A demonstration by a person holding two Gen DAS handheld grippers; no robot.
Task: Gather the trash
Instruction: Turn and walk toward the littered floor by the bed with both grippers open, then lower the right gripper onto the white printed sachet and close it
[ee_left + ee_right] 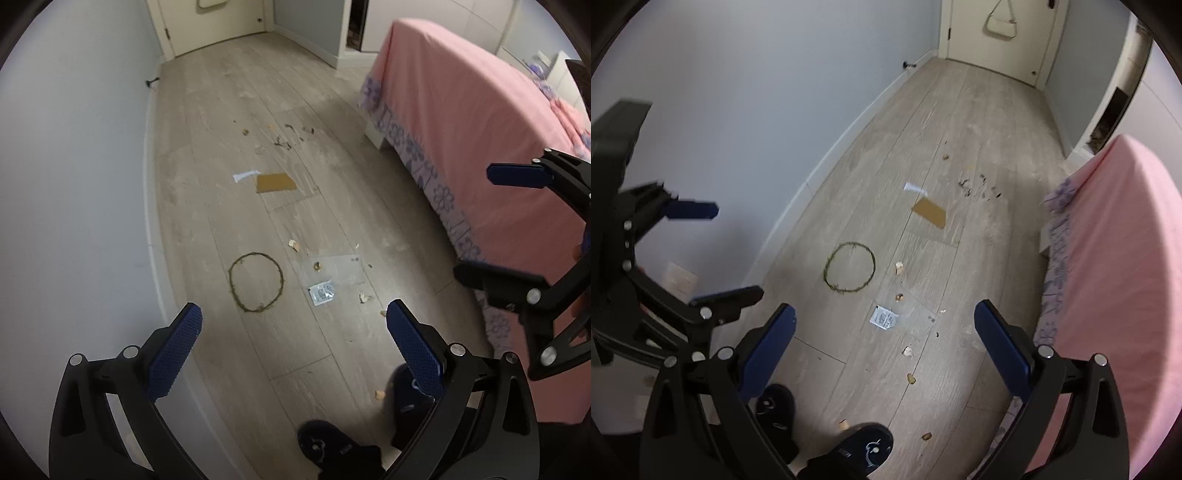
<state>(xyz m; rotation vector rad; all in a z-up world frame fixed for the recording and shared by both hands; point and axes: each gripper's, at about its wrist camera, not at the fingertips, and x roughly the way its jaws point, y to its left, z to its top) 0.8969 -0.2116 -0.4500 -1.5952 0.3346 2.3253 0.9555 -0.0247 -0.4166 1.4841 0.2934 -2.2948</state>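
Your left gripper (293, 325) and right gripper (884, 325) — fingers spread, holding nothing; twig ring (256, 282), foil sachet (321, 293), cardboard piece (275, 182) on floor (236, 107) ahead — well apart.

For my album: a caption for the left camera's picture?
Open left gripper above floor litter: twig ring, cardboard, small packet.

small scraps (294, 244) too tiny to identify; slippers (866, 448) cut off.

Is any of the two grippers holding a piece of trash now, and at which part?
Nothing is held. The left gripper and the right gripper are both open and empty, above the floor.
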